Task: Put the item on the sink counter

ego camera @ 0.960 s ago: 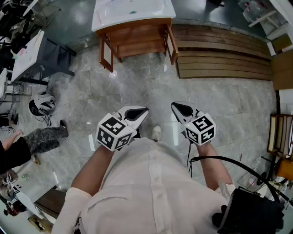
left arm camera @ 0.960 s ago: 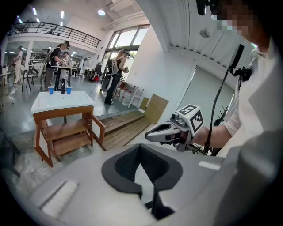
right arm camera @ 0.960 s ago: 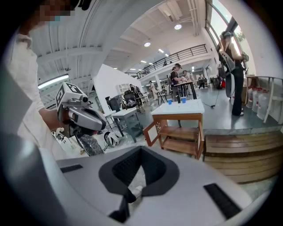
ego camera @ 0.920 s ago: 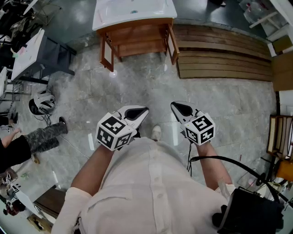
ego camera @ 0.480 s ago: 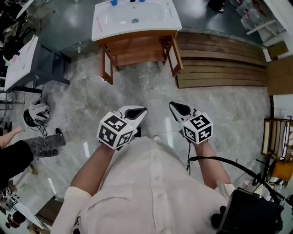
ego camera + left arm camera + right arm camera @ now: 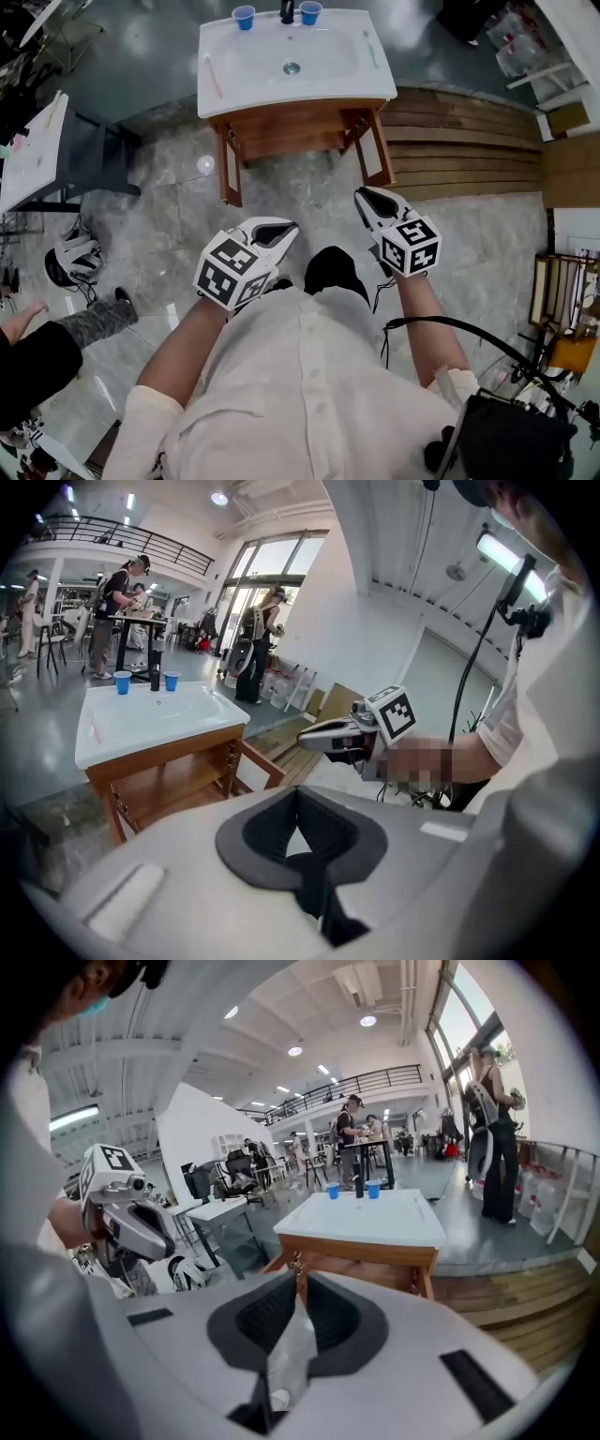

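Two claws, both closed: right claw (image 6: 299,1277) pinching a thin silvery packet (image 6: 284,1354), left claw (image 6: 297,794) clamped together, empty. Well ahead of both tips, white sink bench (image 6: 246,82) with two blue cups (image 6: 244,17).

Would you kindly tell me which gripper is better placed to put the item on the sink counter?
Right. The right gripper holds the thin silvery packet between its jaws, which have just been opening slightly, and it points toward the sink counter ahead. The left gripper is shut and empty.
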### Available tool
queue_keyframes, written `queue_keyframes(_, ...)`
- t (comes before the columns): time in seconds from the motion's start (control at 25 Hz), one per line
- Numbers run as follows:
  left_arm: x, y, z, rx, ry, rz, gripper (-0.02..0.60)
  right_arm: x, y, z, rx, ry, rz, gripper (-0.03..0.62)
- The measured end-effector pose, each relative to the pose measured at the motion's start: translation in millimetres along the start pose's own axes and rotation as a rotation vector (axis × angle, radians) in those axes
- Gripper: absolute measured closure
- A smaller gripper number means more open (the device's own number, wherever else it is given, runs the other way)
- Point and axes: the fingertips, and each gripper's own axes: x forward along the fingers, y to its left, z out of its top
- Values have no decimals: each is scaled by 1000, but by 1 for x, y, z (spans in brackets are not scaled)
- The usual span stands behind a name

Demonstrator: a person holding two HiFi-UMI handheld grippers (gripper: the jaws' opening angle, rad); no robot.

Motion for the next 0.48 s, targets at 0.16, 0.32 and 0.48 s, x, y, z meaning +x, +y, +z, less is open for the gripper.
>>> queue_keyframes(0.16,6,37,18,-46,-24,23,575,44,-56,32,6,1,-28,586)
queue_keyframes(0.32,26,75,36,-85,-19,39,574,92,-127,66,-4,4,-69,505)
queue_keyframes(0.48,49,114,67,-132,-17,79,574,142,-204,98,-28,23,-118,505)
